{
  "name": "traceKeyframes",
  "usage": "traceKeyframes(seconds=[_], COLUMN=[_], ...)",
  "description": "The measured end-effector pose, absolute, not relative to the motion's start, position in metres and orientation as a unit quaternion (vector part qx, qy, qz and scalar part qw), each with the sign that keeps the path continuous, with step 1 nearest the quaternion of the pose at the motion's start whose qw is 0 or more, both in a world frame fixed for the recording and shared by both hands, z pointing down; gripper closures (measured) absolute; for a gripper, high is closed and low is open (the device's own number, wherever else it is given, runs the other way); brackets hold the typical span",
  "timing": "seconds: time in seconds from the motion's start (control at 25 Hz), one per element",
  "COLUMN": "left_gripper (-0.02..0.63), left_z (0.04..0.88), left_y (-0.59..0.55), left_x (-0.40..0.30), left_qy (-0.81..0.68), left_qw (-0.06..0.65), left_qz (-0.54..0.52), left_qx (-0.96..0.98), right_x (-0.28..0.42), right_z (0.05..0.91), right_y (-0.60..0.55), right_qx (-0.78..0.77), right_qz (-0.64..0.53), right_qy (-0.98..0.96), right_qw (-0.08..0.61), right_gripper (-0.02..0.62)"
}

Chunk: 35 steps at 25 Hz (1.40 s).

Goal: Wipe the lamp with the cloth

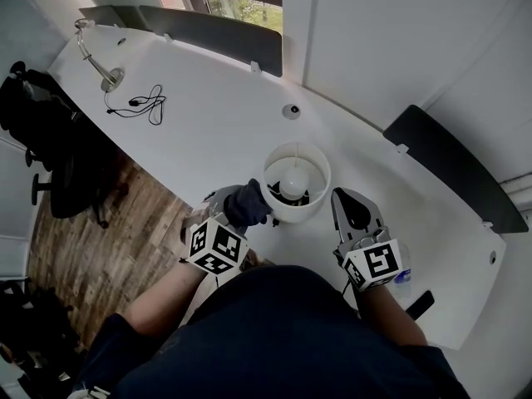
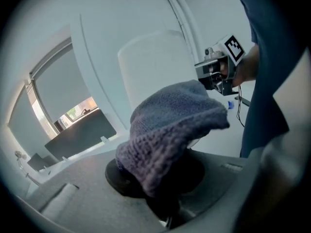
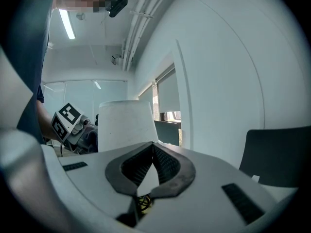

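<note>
A white table lamp (image 1: 296, 182) stands on the white desk (image 1: 208, 131), its round shade open at the top with the bulb showing. A dark grey-blue knitted cloth (image 1: 246, 203) is pinched in my left gripper (image 1: 231, 214) and rests against the shade's left side. In the left gripper view the cloth (image 2: 170, 130) bulges out of the jaws, with the shade (image 2: 153, 67) right behind it. My right gripper (image 1: 342, 199) hovers just right of the shade, jaws shut and empty. In the right gripper view its tips (image 3: 153, 147) meet and the shade (image 3: 124, 125) stands ahead to the left.
A thin desk lamp (image 1: 98, 56) and a black cable (image 1: 141, 102) lie at the desk's far left. Dark partition panels (image 1: 208, 28) (image 1: 449, 165) line the back edge. A round grommet (image 1: 290, 111) sits behind the lamp. A black office chair (image 1: 41, 140) stands left of the desk.
</note>
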<state>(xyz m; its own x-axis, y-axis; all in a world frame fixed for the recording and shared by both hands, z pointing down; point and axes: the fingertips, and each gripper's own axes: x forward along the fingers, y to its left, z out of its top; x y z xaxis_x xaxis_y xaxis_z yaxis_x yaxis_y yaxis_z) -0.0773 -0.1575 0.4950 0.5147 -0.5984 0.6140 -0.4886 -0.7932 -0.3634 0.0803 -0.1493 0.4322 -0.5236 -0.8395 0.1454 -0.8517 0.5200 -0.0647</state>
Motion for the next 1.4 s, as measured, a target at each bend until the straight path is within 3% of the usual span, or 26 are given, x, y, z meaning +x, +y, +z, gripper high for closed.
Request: traceKeyframes(seconds=[0.28, 0.52, 0.92, 1.4], left_gripper=[0.537, 0.537, 0.537, 0.537], left_z=[0.448, 0.410, 0.391, 0.476], left_y=[-0.167, -0.173, -0.187, -0.205], left_x=[-0.073, -0.067, -0.066, -0.075], left_qy=[0.314, 0.311, 0.323, 0.302], left_qw=[0.168, 0.207, 0.229, 0.188], left_qz=[-0.401, -0.388, -0.365, -0.411], left_qx=[-0.844, -0.843, -0.843, -0.839], right_x=[0.079, 0.078, 0.073, 0.072], right_z=[0.437, 0.433, 0.415, 0.433], right_y=[-0.146, -0.144, -0.162, -0.157], right_qx=[0.485, 0.489, 0.486, 0.489], right_qz=[0.069, 0.072, 0.041, 0.053], right_qy=[-0.870, -0.868, -0.872, -0.868], right_qw=[0.051, 0.046, 0.038, 0.064], right_gripper=[0.584, 0.584, 0.583, 0.584])
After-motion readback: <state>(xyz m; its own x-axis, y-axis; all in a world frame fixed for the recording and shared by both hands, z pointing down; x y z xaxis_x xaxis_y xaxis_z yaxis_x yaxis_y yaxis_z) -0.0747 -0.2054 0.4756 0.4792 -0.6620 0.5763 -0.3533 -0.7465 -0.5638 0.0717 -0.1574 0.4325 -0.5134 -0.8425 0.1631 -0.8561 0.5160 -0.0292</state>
